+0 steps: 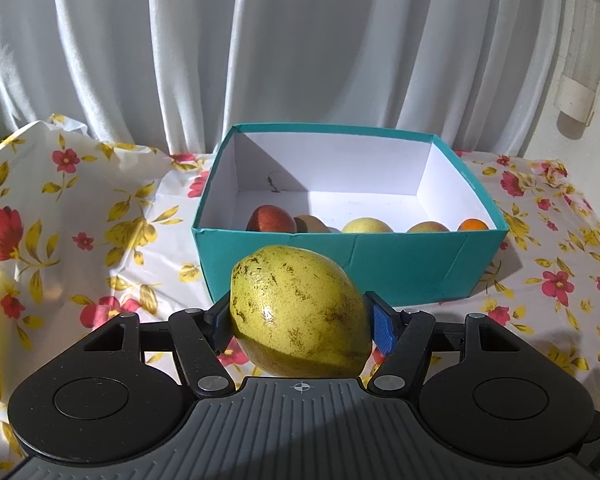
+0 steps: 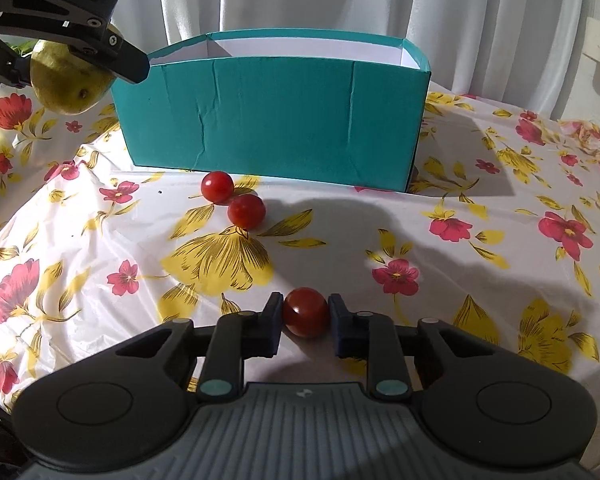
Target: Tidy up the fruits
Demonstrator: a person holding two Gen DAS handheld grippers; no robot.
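**Both grippers loaded, drop risk on each side**

Left wrist view: my left gripper [image 1: 300,326] is clamped on a big yellow-green fruit [image 1: 300,312], pads on its two sides, held clear of the table. The teal box [image 1: 348,268] sits just ahead, toward the table's far edge, with a red apple [image 1: 271,219], two yellowish fruits and an orange [image 1: 473,225] along its near wall. Risk I see: the fruit is wide, smooth and rounded, gripped near the back half, so it could rotate or squirt forward out of the pads. It also has to clear the box's near wall; clipping that rim would shove the light cardboard box or knock the fruit loose. A drop from height would bruise what's already inside.

Right wrist view: my right gripper [image 2: 305,316] is closed on a small red tomato [image 2: 305,312] resting on the flowered tablecloth [image 2: 480,240], near the table's front edge. Too much squeeze splits it; too little and it rolls off. Two more tomatoes [image 2: 232,200] lie touching each other just before the box's front wall, easy to nudge away.
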